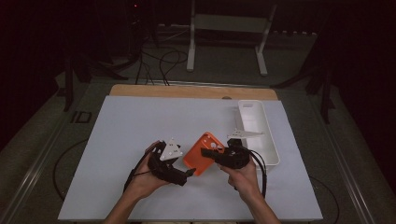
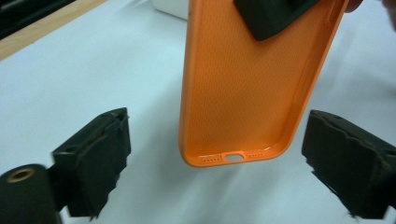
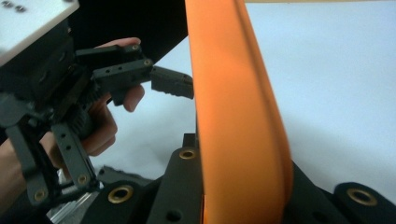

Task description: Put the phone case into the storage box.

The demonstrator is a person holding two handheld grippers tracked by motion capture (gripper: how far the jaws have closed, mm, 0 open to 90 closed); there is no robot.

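Low in the middle of the high view, two hands reach in from the bottom edge, each with a black claw tool. The left gripper (image 1: 190, 172) sits just left of the middle with its jaws spread wide and nothing pinched; in the left gripper view the bottom end of the soft orange rubber phone case (image 2: 243, 84) hangs between them without touching. The right gripper (image 1: 205, 152), just right of the middle, is squeezed tight on that case and holds it up, tilted, above the big white sheet on the table (image 1: 140, 126). Farther back, at the right, lies a long white plastic tray (image 1: 268, 140).
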